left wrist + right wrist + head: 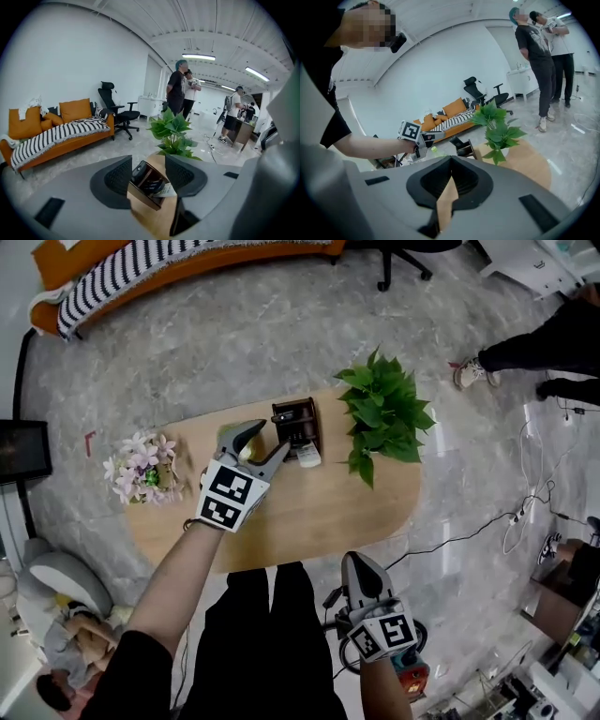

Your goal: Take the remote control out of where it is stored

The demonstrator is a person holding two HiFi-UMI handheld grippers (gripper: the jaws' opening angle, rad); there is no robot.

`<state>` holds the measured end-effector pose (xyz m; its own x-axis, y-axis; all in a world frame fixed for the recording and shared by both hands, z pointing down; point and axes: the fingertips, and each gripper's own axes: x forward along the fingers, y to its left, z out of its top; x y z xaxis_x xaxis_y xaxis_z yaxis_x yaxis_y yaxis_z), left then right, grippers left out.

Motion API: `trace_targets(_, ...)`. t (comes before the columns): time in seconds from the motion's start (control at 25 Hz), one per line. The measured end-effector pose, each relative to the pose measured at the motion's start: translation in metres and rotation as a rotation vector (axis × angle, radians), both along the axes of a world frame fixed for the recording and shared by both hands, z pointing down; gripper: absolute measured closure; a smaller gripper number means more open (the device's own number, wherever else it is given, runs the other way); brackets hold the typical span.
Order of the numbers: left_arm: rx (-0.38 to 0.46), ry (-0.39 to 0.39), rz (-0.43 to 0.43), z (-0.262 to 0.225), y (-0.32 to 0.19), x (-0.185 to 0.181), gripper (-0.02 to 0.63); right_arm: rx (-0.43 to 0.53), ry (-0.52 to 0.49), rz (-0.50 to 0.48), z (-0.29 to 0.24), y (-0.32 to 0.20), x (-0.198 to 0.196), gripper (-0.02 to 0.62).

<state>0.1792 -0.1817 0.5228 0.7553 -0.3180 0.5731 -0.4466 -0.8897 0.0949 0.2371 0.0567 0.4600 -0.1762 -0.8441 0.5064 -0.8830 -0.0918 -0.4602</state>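
Observation:
A dark brown storage box [295,423] stands on the oval wooden table [319,512], and a white flat item [307,456] lies against its near side. In the left gripper view the box [145,194] holds a dark remote control [139,170] leaning in a compartment. My left gripper [267,439] is open just left of and short of the box; the box shows in the gap between its jaws [148,177] without touching them. My right gripper [358,563] is shut and empty, low off the table's near edge, and points over the table [449,180].
A potted green plant [384,413] stands right of the box and a bunch of pink flowers [141,470] at the table's left end. A small yellow-green thing [246,454] lies under the left gripper. An orange sofa [141,268], an office chair, standing people [534,348] and floor cables [525,512] surround the table.

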Motion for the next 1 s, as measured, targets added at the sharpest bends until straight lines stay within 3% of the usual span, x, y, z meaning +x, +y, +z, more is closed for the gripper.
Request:
trace_targets(0.08,0.034,-0.056,0.049,0.007,-0.011,0.014,0.403,-0.013,-0.011,0.026,0.009,0.007,0.005,0.589)
trace_targets(0.24,0.107,-0.276,0.221,0.037,-0.022,0.034,0.403,-0.036,-0.029,0.056,0.022,0.02,0.008,0.589)
trace_targets(0.36,0.084,-0.41,0.316,0.066,-0.019,0.04,0.403,-0.05,-0.038,0.066,0.025,0.03,0.008,0.589)
trace_targets(0.68,0.036,-0.6,0.329,0.107,-0.026,0.04,0.405,-0.068,-0.056,0.089,0.028,0.043,0.015,0.589)
trace_targets(0.8,0.03,-0.631,0.311,0.112,-0.028,0.038,0.405,-0.077,-0.059,0.087,0.029,0.046,0.015,0.589)
trace_targets(0.84,0.047,-0.645,0.307,0.112,-0.029,0.038,0.422,-0.08,-0.06,0.085,0.029,0.047,0.015,0.589)
trace_targets(0.88,0.068,-0.66,0.304,0.112,-0.031,0.038,0.482,-0.081,-0.06,0.083,0.03,0.047,0.015,0.589)
trace_targets(1.0,0.095,-0.677,0.294,0.109,-0.032,0.038,0.492,-0.079,-0.054,0.078,0.029,0.046,0.016,0.589)
